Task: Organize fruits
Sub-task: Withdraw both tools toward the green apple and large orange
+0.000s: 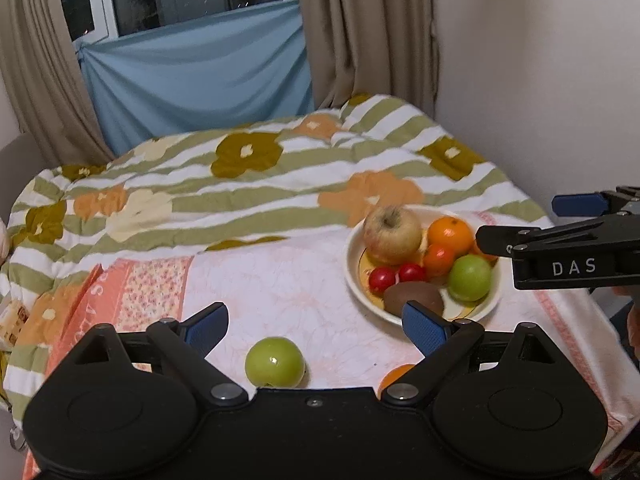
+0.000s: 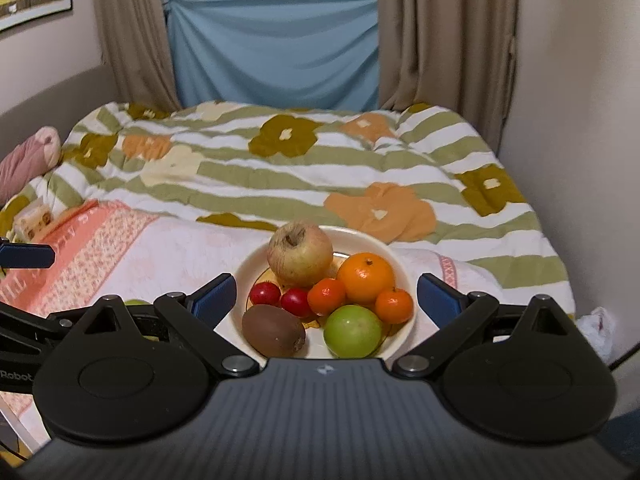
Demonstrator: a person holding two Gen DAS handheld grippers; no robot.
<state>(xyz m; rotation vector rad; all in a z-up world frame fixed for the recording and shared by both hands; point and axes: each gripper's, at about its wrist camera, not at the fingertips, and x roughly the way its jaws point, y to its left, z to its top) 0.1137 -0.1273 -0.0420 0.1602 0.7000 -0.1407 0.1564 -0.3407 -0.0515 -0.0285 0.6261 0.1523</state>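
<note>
Scanning from the left: the left gripper [image 1: 316, 326] hovered low over the pink floral cloth [image 1: 280, 280] spread on the bed, jaws wide apart and holding nothing. A loose green apple [image 1: 275, 362] lay on the cloth between the two blue pads, touching neither. Just right of it a small orange fruit [image 1: 394, 376] sat on the cloth, mostly hidden behind the gripper's right finger linkage. Further right stood the cream plate [image 1: 492, 304], carrying a large yellow-red apple [image 1: 392, 234] at the back, a big orange [image 1: 450, 236] beside it, a small tangerine [image 1: 439, 260], two red cherry-like fruits [image 1: 382, 279], a brown kiwi [image 1: 414, 300] at the front and a second green apple [image 1: 469, 278]. In the right wrist view a further small tangerine [image 2: 394, 305] showed at the plate's right side. The right gripper [image 2: 326, 296] was positioned directly in front of the plate, jaws spread apart on either side of it and empty; its pads touched no fruit. Behind the cloth lay a green-striped flowered quilt [image 1: 280, 184]; beige curtains [image 1: 360, 32] and a blue sheet [image 1: 196, 76] hung at the window beyond.
</note>
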